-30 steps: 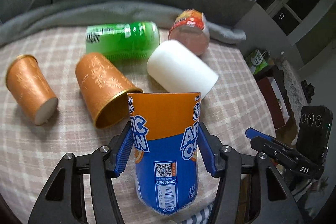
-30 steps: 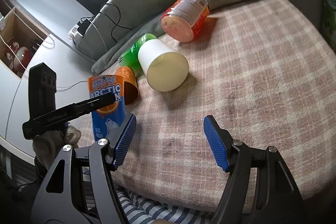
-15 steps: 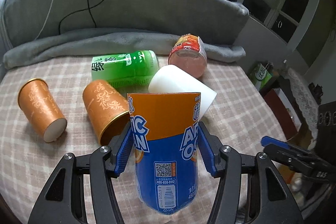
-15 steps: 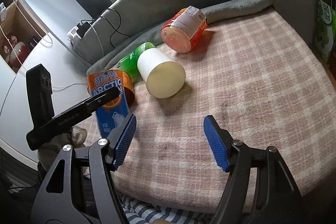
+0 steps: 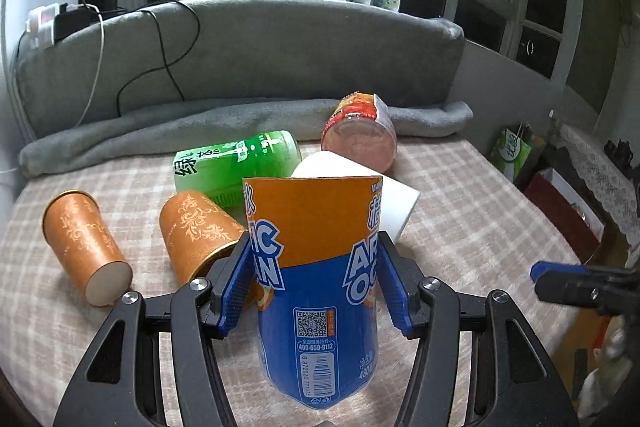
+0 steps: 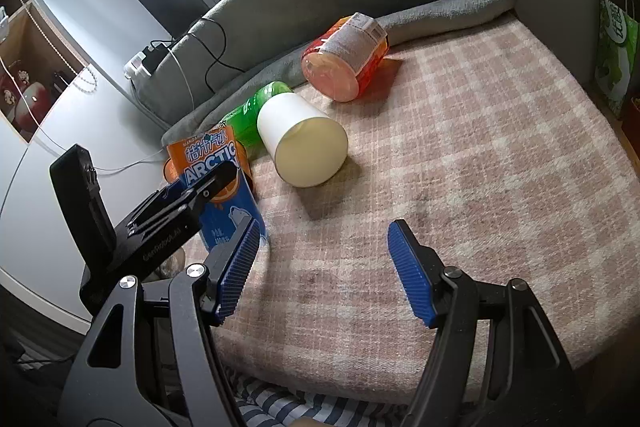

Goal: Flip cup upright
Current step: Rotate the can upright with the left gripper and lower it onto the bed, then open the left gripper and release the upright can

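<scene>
Underneath, pink plaid blanket (image 6: 460, 147), grey sofa back (image 5: 280, 59)

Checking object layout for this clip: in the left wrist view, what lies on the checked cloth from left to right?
Left orange paper cup → second orange paper cup → green bottle → held blue-orange Arctic Ocean cup → red-lidded jar.

Blue-and-orange cup (image 5: 316, 279): "ARCTIC OCEAN" in white capitals, complete as "ARCTIC" in the right wrist view (image 6: 212, 167); QR code; "400-650-9112"; barcode number "6 972020 77115…", end unclear; "450" partly visible; Chinese characters on the orange band.
Green bottle (image 5: 236, 163): "绿茶" in white.
Green bag (image 5: 514, 153): "优", remainder illegible.
</scene>
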A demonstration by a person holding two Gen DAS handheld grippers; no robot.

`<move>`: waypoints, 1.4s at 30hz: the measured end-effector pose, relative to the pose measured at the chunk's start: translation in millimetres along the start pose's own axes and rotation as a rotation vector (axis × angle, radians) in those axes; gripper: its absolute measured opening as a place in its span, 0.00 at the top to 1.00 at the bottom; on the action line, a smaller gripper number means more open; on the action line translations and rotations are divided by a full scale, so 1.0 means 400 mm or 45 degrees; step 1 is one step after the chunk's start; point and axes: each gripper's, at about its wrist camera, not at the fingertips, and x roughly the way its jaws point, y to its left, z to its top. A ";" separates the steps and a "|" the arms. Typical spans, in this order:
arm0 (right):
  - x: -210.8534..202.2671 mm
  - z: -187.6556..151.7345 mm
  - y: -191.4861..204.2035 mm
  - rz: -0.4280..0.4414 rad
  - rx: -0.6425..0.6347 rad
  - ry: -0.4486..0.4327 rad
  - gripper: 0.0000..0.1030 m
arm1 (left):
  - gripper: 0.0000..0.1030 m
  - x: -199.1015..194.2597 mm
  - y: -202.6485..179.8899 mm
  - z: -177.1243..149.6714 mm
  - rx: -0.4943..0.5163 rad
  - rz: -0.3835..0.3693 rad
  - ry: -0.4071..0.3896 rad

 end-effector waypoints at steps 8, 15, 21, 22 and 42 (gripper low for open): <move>-0.004 0.000 0.015 0.003 -0.019 -0.009 0.33 | 0.44 -0.041 -0.010 -0.022 0.031 -0.008 -0.035; -0.003 -0.005 0.034 0.020 -0.034 -0.011 0.33 | 0.44 -0.085 -0.021 -0.046 0.060 -0.034 -0.036; -0.008 -0.013 0.052 0.017 -0.063 -0.022 0.33 | 0.36 -0.101 -0.025 -0.061 0.069 -0.069 0.005; -0.010 -0.015 0.057 0.017 -0.070 -0.026 0.33 | 0.31 -0.099 -0.024 -0.064 0.062 -0.079 0.021; -0.105 -0.057 0.201 -0.087 -0.345 -0.309 0.12 | 0.22 -0.232 0.008 -0.110 0.041 -0.070 -0.019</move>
